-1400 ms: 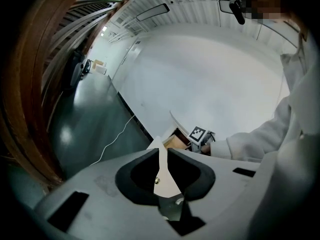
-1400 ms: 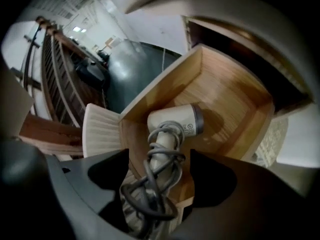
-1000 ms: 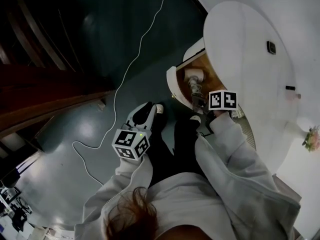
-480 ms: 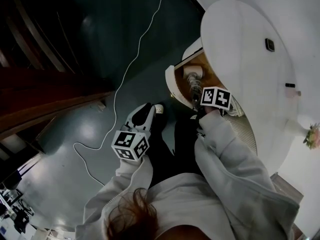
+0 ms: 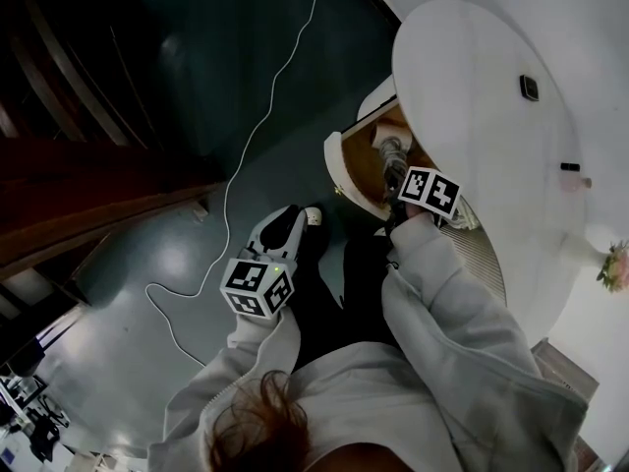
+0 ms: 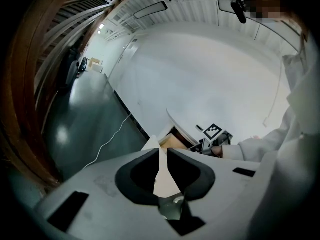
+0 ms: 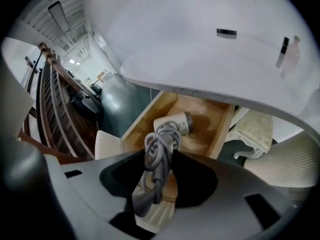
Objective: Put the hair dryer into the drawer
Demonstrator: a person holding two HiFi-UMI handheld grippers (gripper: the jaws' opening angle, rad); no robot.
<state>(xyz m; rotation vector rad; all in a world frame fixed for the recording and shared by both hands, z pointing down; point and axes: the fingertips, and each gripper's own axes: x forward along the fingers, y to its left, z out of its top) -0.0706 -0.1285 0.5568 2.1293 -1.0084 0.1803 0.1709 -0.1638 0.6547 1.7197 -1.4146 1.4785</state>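
Observation:
The hair dryer (image 7: 172, 124), a cream barrel with a grey end, lies inside the open wooden drawer (image 7: 215, 129) under the white round table top (image 5: 472, 116). Its coiled grey cord (image 7: 159, 154) runs up between the jaws of my right gripper (image 7: 160, 159), which are closing with their pads against the bundle. From the head view, the right gripper (image 5: 398, 180) points steeply down into the drawer (image 5: 356, 160). My left gripper (image 5: 290, 222) hangs low over the dark floor near the person's legs, jaws together and holding nothing; its own view shows the left gripper (image 6: 163, 151) with the drawer (image 6: 172, 141) beyond it.
A thin white cable (image 5: 265, 106) trails across the dark floor. Dark wooden railing (image 5: 79, 165) fills the left. A carved white table leg (image 7: 255, 126) stands beside the drawer. Small items (image 5: 532, 88) and flowers (image 5: 614, 268) sit on the table top.
My right gripper has tipped and rolled over the drawer and its jaws have closed in on the cord bundle. The left gripper has stayed where it was.

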